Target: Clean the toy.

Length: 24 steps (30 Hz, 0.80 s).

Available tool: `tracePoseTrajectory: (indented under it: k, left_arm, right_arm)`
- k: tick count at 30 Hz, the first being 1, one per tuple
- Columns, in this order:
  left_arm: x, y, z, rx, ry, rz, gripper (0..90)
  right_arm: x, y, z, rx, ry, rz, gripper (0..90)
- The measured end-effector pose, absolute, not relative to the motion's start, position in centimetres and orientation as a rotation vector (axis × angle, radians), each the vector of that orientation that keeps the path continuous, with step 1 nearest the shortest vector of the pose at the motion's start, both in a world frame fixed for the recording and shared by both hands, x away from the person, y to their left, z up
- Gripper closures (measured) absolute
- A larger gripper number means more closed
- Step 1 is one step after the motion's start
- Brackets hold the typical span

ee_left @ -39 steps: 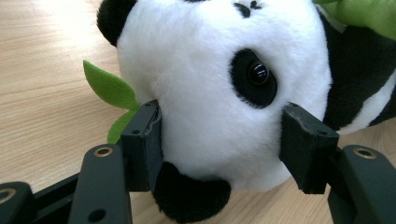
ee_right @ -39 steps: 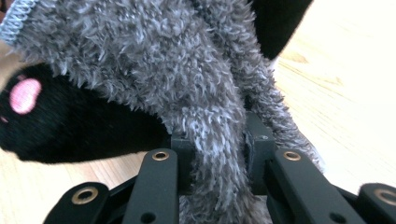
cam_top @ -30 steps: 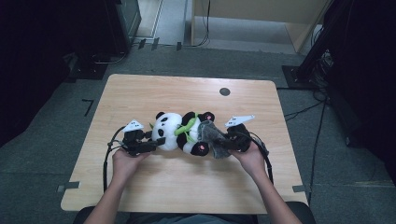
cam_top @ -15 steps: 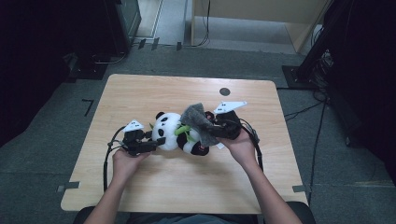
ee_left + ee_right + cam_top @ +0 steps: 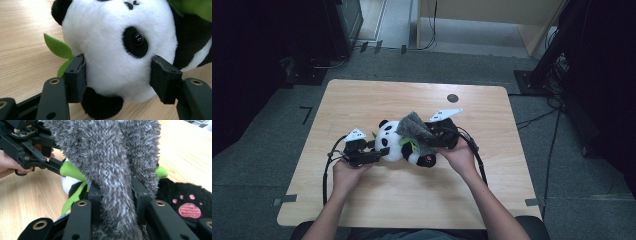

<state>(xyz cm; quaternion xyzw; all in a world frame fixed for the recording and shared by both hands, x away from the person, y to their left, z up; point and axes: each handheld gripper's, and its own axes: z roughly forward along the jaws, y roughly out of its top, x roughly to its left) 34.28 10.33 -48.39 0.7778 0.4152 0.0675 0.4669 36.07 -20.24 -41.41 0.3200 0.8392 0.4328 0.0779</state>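
No text, label, brand, number or sign can be read in any of the views; nothing legible is carried by the plush toy, the cloth or the counter.

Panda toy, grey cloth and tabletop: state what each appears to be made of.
Panda toy: soft plush, short matte pile in white and black, with a glossy, probably plastic eye and felt-like green leaves.
Grey cloth: fuzzy, shaggy fabric, likely fleece or chenille; long mottled fibres stand out.
Tabletop: pale wood-grain surface, smooth with a slight sheen, possibly laminate rather than solid wood.
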Motion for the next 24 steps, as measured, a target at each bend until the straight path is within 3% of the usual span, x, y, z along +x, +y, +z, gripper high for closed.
tracePoseTrajectory:
  k: [24]
  left_arm:
    - [34.2, 10.4, -48.6, 1.904, 1.015, 0.159, 34.8]
  right_arm:
    - [34.4, -24.5, -43.7, 1.040, 2.506, 1.287, 67.4]
